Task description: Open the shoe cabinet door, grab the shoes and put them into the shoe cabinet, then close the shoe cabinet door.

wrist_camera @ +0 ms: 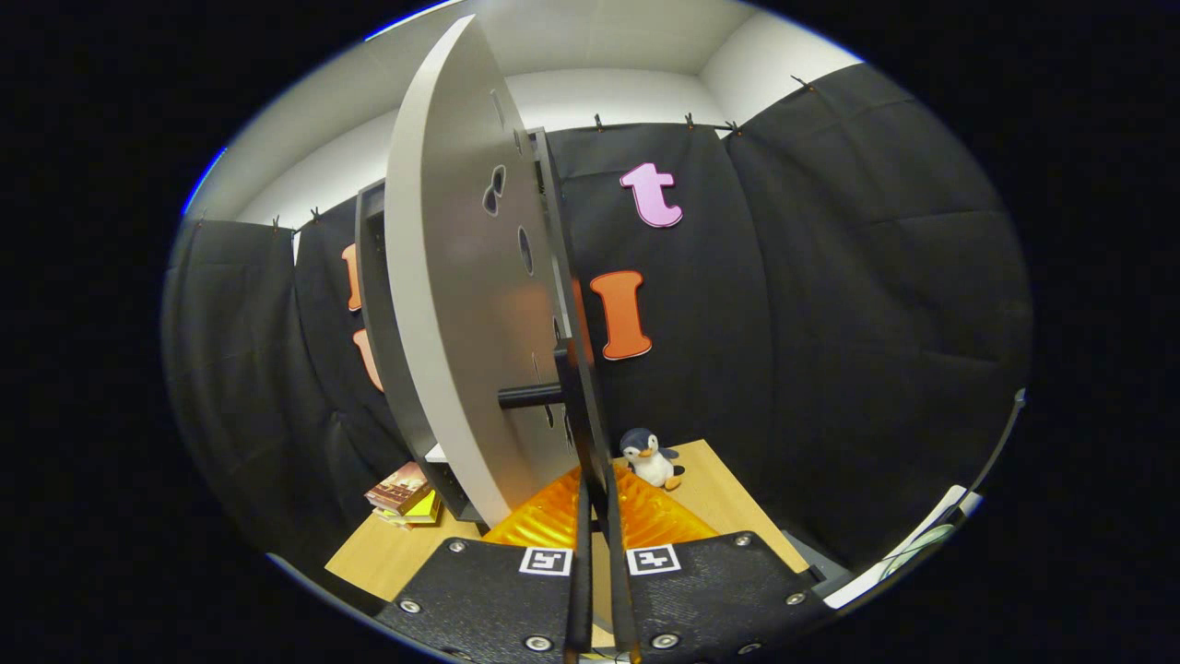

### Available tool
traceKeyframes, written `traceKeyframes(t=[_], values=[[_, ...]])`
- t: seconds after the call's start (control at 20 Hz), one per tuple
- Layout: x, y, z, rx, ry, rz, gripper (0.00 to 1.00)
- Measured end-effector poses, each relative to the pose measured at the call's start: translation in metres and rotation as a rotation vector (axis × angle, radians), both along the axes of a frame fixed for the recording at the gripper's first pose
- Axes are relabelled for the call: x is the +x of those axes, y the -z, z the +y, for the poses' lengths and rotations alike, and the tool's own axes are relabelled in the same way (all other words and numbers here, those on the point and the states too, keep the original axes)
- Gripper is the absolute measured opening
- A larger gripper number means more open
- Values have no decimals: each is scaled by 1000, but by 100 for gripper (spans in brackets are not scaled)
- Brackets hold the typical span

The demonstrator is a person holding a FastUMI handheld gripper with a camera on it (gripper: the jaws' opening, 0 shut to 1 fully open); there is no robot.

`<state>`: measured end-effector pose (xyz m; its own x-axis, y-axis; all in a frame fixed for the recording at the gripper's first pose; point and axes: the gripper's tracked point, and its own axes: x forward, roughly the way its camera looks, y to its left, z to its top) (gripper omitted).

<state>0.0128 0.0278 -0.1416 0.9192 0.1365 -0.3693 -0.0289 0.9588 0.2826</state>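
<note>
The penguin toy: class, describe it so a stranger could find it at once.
Start at the tall grey cabinet door on the wooden table. Just beyond the tongs, which pinch the door's edge, sits the penguin toy. It is the one soft toy; the books lie across the door.

**Booth backdrop and tabletop**

Black cloth (830,304) hangs clipped across the middle and right. White walls and ceiling (599,46) show above, upper centre. A light wooden table (728,507) sits low centre, bearing a toy penguin (650,458) and stacked books (404,493).
</note>
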Motion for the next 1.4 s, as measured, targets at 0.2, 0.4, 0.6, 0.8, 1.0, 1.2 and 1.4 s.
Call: traceKeyframes(t=[0.2,0.4,0.6,0.8,1.0,1.2,1.4], values=[[-10,-14,1,29,21,-21,10],[-19,-30,9,-9,-15,-74,25],[-35,-36,29,-134,-129,-119,49],[-44,-25,63,-196,-241,-114,65],[-53,27,103,-200,-301,11,72],[-35,105,132,-176,-286,160,73],[-35,191,146,-198,-291,316,73]])
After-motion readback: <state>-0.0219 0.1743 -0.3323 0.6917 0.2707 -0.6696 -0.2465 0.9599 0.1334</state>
